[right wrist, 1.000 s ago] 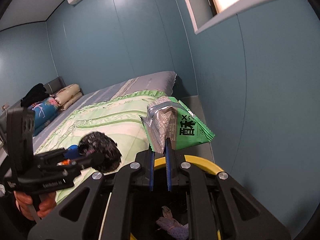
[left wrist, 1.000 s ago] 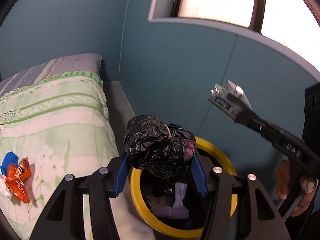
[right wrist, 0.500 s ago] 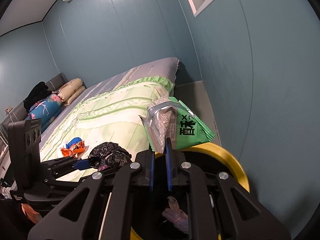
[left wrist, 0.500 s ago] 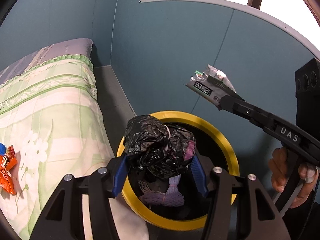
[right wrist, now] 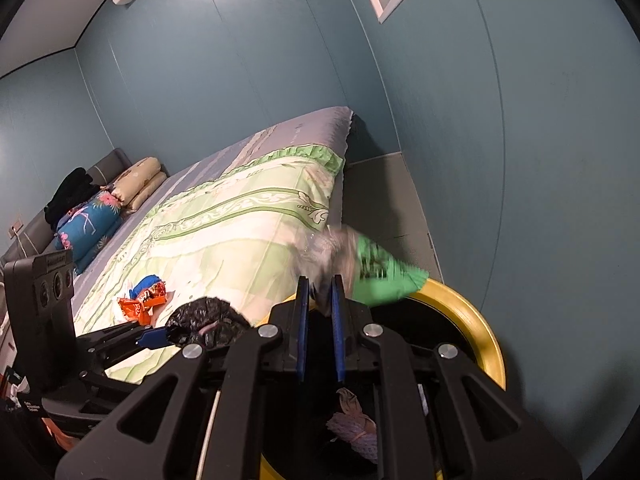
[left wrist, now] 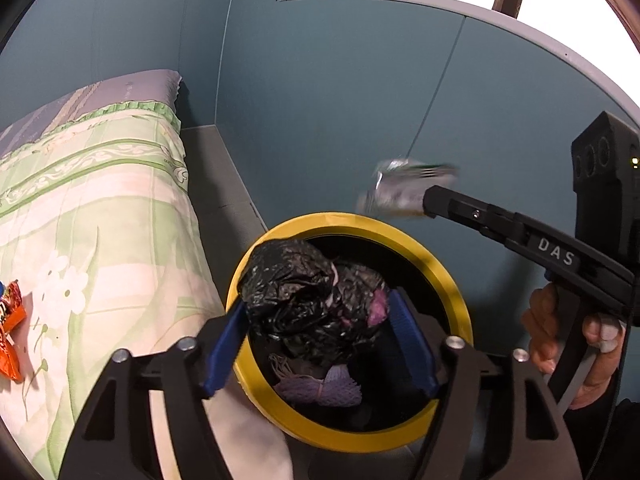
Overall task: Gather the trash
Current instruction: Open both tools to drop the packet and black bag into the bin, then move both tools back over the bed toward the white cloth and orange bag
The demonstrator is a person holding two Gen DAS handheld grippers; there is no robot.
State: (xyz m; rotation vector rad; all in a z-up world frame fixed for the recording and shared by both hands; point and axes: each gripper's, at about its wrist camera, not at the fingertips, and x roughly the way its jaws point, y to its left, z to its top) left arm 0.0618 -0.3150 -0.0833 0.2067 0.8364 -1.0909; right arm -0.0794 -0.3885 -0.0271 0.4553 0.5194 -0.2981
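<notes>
Left claw (left wrist: 320, 340) sits right over the yellow-rimmed bin (left wrist: 456, 292), and the crumpled black bag (left wrist: 308, 304) is between its 2 blue pads; the jaws are opening, the right pad (left wrist: 408, 340) stands just clear of the bag while the left pad looks to be at its edge, and the bag hangs over the bin's dark mouth. Inside the bin lies a purple net bundle (left wrist: 320, 388). Right claw (right wrist: 319, 304) is narrow, nearly closed, pinching the green snack packet (right wrist: 376, 276) by its silvery end, with the packet sticking out past the bin's rim and smeared by motion blur. Compared with 1 second ago, both claws have dropped toward the bin: the rim then only peeked out behind the black bag, now almost the full ring shows, and the left pads have spread away from the bag they were squeezing. The packet was sharp and readable then, now it is a blur. The left wrist view gives the person's hand (left wrist: 560, 336) on the right claw's handle and the window above; the right wrist view alone shows the length of the bed (right wrist: 224, 232), an orange wrapper (right wrist: 142, 304) beside a blue one on the green quilt, pillows at the headboard and the air conditioner high on the wall.
</notes>
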